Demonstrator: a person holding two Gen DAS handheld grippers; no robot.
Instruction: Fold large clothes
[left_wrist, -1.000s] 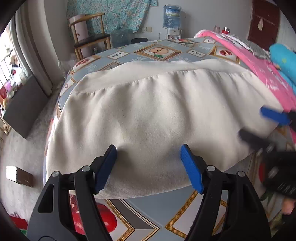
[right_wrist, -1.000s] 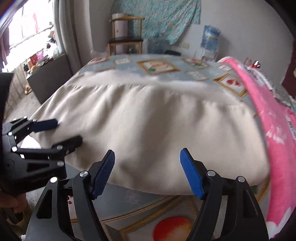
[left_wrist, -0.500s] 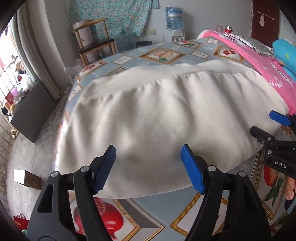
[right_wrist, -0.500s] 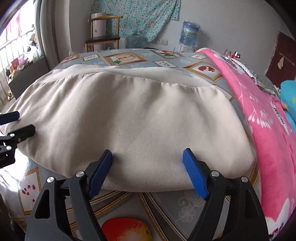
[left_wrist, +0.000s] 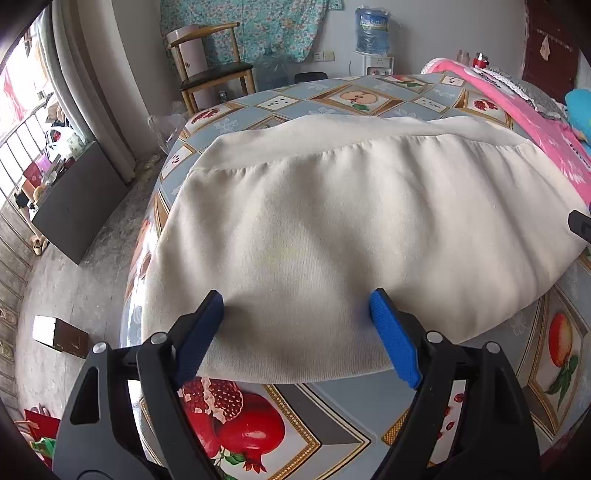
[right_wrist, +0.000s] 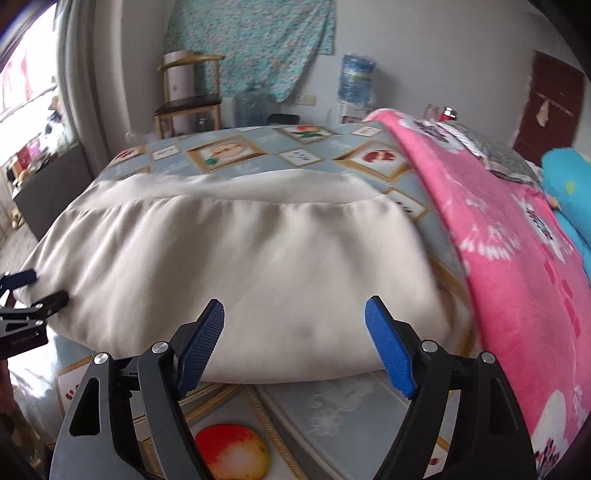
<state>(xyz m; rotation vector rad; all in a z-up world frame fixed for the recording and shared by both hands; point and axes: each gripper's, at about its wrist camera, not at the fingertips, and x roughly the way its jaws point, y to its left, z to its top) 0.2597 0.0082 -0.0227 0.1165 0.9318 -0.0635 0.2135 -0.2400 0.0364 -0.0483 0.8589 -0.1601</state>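
A large cream garment (left_wrist: 362, 229) lies folded flat on a table covered with a fruit-print cloth (left_wrist: 317, 417). It also fills the right wrist view (right_wrist: 251, 266). My left gripper (left_wrist: 297, 310) is open, its blue pads over the garment's near edge, holding nothing. My right gripper (right_wrist: 294, 321) is open over the near edge further right, also empty. The left gripper shows at the left edge of the right wrist view (right_wrist: 33, 288), beside the garment's left end. A tip of the right gripper shows at the right edge of the left wrist view (left_wrist: 580, 223).
A pink blanket (right_wrist: 517, 258) covers the table's right side, close to the garment. A wooden chair (left_wrist: 210, 74) and a water dispenser (left_wrist: 371, 33) stand beyond the far edge. The table's left edge drops to the floor, where a small box (left_wrist: 59, 336) lies.
Both grippers stayed open. The two grippers have drawn apart along the garment's near edge, so the right gripper has nearly left the left wrist view. The garment lies as before.
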